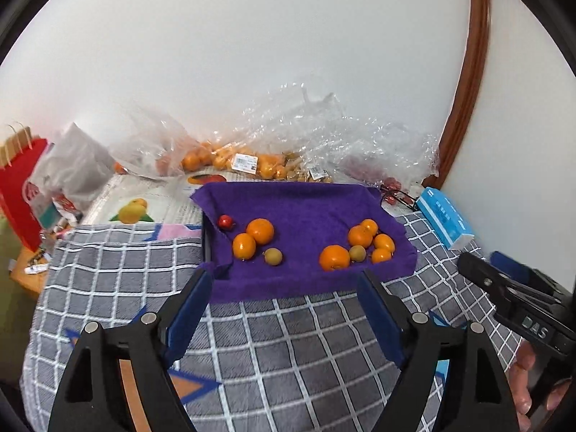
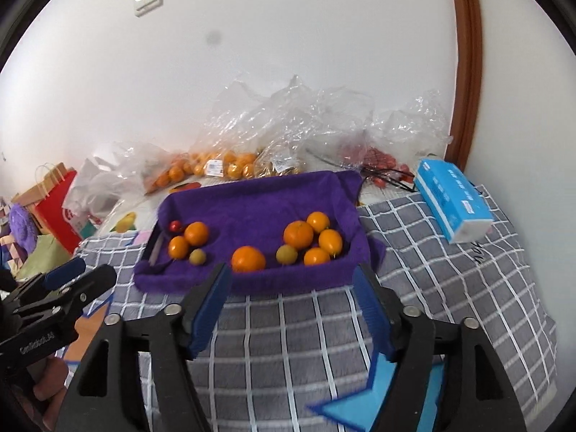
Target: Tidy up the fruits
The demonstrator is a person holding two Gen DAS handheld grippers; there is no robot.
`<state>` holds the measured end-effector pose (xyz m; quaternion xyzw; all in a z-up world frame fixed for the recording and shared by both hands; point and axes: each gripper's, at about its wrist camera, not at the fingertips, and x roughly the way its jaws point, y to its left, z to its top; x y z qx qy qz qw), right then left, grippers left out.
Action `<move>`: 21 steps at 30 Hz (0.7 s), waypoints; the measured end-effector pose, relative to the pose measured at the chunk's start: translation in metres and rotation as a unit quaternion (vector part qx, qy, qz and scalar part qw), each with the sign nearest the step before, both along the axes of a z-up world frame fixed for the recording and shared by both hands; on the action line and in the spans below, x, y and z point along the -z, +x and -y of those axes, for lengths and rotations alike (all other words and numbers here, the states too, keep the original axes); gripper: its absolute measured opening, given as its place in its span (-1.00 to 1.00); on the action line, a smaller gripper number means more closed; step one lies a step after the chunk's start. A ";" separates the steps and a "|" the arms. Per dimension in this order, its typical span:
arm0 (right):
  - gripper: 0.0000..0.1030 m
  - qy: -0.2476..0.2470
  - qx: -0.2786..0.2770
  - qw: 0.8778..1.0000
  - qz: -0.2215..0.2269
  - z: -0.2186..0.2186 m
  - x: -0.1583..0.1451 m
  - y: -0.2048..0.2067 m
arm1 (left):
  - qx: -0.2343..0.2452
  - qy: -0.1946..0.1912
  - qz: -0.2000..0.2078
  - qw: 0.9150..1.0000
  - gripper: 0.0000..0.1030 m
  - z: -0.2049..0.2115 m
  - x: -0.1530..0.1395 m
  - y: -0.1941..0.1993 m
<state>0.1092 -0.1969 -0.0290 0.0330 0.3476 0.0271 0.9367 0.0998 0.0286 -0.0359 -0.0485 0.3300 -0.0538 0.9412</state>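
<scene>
Left wrist view showed a grey checked blanket [image 1: 288, 342] below a white wall [image 1: 288, 54]. Oranges [image 1: 259, 231] lay on the purple towel [image 1: 306, 201]. Left tongs [image 1: 284, 288] and right tongs [image 2: 291, 284] hovered apart, empty, angled downward.

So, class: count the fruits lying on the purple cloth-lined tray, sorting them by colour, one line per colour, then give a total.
Round orange fruits: 7
Small yellow-green round fruits: 2
Small red round fruit: 1
Total on the purple cloth-lined tray: 10
</scene>
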 end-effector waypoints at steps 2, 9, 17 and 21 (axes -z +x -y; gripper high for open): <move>0.74 -0.007 0.004 1.000 0.013 0.000 -0.006 -0.015 | -0.002 0.003 0.003 1.000 0.70 0.003 -0.005 -0.011; 0.94 -0.005 0.010 0.999 0.032 0.006 -0.020 -0.058 | -0.003 0.031 0.026 0.999 0.84 0.019 -0.019 -0.050; 0.99 -0.017 0.020 0.999 0.036 0.013 -0.024 -0.087 | 0.004 0.023 0.034 0.999 0.85 0.028 -0.025 -0.076; 0.99 -0.019 0.025 0.999 0.038 0.016 -0.025 -0.094 | 0.002 0.020 0.033 0.999 0.85 0.028 -0.025 -0.080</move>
